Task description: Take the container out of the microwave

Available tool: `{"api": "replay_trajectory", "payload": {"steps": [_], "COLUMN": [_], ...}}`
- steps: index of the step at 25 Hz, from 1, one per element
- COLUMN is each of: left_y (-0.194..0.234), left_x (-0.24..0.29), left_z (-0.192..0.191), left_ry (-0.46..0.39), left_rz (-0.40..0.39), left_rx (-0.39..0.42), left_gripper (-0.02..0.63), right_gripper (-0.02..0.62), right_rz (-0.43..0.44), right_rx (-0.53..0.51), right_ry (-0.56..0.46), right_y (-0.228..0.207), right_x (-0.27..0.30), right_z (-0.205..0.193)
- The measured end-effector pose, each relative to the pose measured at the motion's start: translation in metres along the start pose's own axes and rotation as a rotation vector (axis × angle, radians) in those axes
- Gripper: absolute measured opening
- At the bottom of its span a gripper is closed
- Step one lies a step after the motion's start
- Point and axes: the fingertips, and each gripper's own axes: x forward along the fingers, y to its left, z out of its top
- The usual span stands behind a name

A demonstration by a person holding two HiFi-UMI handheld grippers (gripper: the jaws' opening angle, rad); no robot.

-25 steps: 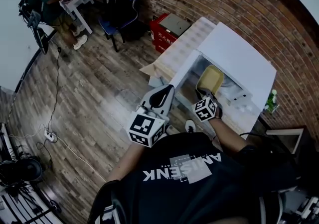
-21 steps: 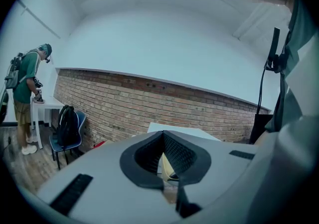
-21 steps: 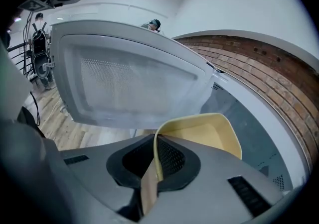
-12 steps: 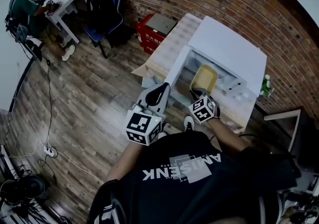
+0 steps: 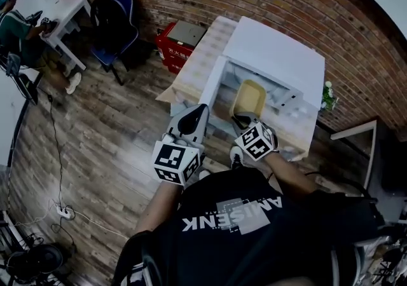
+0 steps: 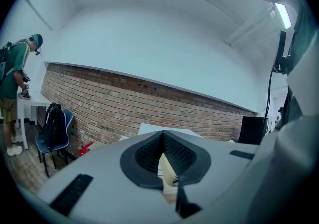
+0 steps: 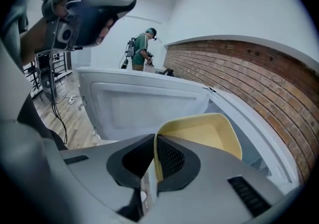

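Note:
The white microwave [image 5: 273,49] stands on a table with its door [image 5: 213,88] swung open to the left. A yellow container [image 5: 248,97] is tilted at the mouth of the cavity. My right gripper [image 5: 243,119] is shut on its near rim; in the right gripper view the rim runs between the pads [image 7: 164,156] and the container [image 7: 202,131] rises ahead, with the door [image 7: 149,103] behind it. My left gripper [image 5: 191,122] hovers in front of the door, shut, with nothing in it [image 6: 162,136].
The light wooden table [image 5: 197,65] carries the microwave. A red box [image 5: 181,40] sits on the floor to its left, then a blue chair [image 5: 114,24] with a dark bag. A person [image 5: 16,14] stands at a white desk far left. A brick wall runs behind.
My right gripper has drawn back and up with the yellow container, bringing it from inside the cavity to the opening. The left gripper has stayed where it was.

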Motion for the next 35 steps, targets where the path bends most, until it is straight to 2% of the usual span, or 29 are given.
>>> {"api": "replay_trajectory", "payload": {"steps": [6, 13, 19, 21, 24, 35], "left_y": [0.001, 0.002, -0.004, -0.012, -0.027, -0.067], "left_x": [0.009, 0.023, 0.043, 0.048, 0.057, 0.1], "left_z": [0.01, 0.013, 0.02, 0.024, 0.035, 0.051], "left_ry": [-0.005, -0.003, -0.006, -0.002, -0.009, -0.023], "left_rz": [0.004, -0.043, -0.046, -0.06, -0.077, -0.034], "left_rx": [0.063, 0.029, 0.028, 0.017, 0.051, 0.078], "left_gripper": [0.012, 0.011, 0.011, 0.011, 0.011, 0.011], "right_gripper": [0.049, 0.048, 0.048, 0.048, 0.049, 0.048], "right_rz": [0.01, 0.004, -0.048, -0.064, -0.077, -0.116], "right_rx": [0.003, 0.046, 0.04, 0.034, 0.032, 0.051], "right_ry": [-0.042, -0.128, -0.199, -0.213, -0.227, -0.299], "right_y": [-0.002, -0.012, -0.046, -0.057, -0.071, -0.125], "right_x": [-0.028, -0.064, -0.106, -0.117, -0.134, -0.208], "right_z": [0.019, 0.043, 0.062, 0.062, 0.058, 0.038]}}
